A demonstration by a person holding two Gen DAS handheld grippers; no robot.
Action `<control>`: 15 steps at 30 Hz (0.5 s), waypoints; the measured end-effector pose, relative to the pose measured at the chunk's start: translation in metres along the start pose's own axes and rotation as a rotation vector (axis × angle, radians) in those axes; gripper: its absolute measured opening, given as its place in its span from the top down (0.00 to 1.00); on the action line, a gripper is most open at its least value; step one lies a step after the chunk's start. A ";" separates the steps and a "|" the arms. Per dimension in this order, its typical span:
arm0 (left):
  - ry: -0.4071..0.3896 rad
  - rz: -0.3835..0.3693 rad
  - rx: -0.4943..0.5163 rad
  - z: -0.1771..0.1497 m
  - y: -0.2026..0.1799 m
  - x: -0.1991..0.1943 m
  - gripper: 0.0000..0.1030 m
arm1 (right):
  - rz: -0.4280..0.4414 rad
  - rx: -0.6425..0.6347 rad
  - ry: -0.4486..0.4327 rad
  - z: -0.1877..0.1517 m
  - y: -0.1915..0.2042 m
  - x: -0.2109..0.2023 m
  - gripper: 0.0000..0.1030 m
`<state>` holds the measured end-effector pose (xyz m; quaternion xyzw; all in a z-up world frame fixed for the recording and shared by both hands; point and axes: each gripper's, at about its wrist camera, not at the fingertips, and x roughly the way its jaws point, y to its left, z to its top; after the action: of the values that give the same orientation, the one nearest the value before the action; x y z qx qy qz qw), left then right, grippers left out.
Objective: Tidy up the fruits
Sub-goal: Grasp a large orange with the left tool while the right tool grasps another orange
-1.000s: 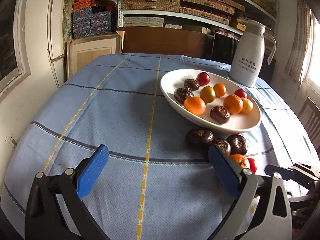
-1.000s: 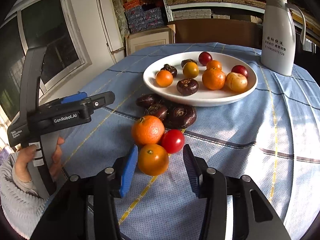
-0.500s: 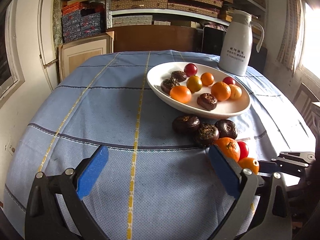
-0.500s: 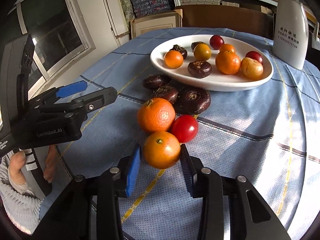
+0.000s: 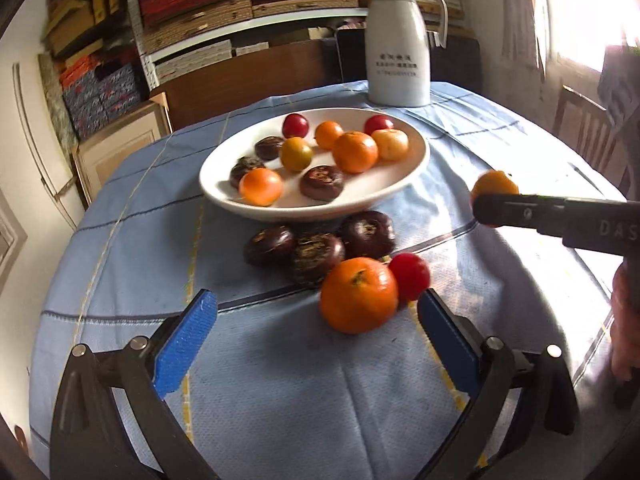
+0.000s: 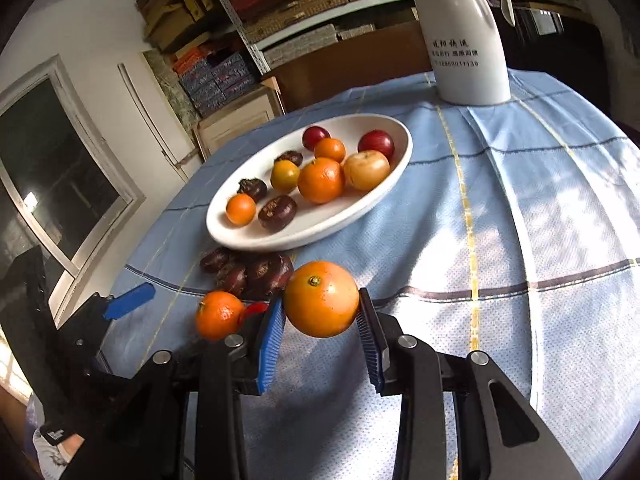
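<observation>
Lifted off the cloth since a moment ago, the orange (image 6: 321,299) now hangs clamped between the blue pads (image 6: 271,344) of the right claw (image 6: 320,344), above the table's (image 6: 520,240) near right part; its skin is smooth and glossy, with a small green stem scar facing up. Left of it on the cloth lie a tangerine (image 6: 219,315), a red fruit (image 6: 254,309) mostly hidden behind the claw's left pad, and three dark fruits (image 6: 256,272) just beyond. The white plate (image 6: 384,184) sits farther off, holding nine fruits, with bare room along its right inner side; a white jug (image 6: 464,40) stands at the far edge. Open cloth stretches to the right. The left claw (image 5: 316,336) is wide open and holds nothing, low over the near cloth, the tangerine between its pads. Its camera alone shows the red fruit whole (image 5: 409,276), touching the tangerine (image 5: 359,295), and the held orange (image 5: 495,188) from the side, raised at the right, well off the cloth.
</observation>
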<state>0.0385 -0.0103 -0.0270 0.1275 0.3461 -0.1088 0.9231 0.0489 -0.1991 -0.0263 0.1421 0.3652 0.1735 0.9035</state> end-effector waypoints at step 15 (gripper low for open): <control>0.105 -0.134 -0.153 0.000 0.021 0.027 0.23 | -0.011 0.001 0.018 0.001 -0.002 0.002 0.65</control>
<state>0.0647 0.0069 -0.0420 0.0386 0.4092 -0.1367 0.9013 0.0511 -0.1997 -0.0278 0.1388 0.3739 0.1698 0.9012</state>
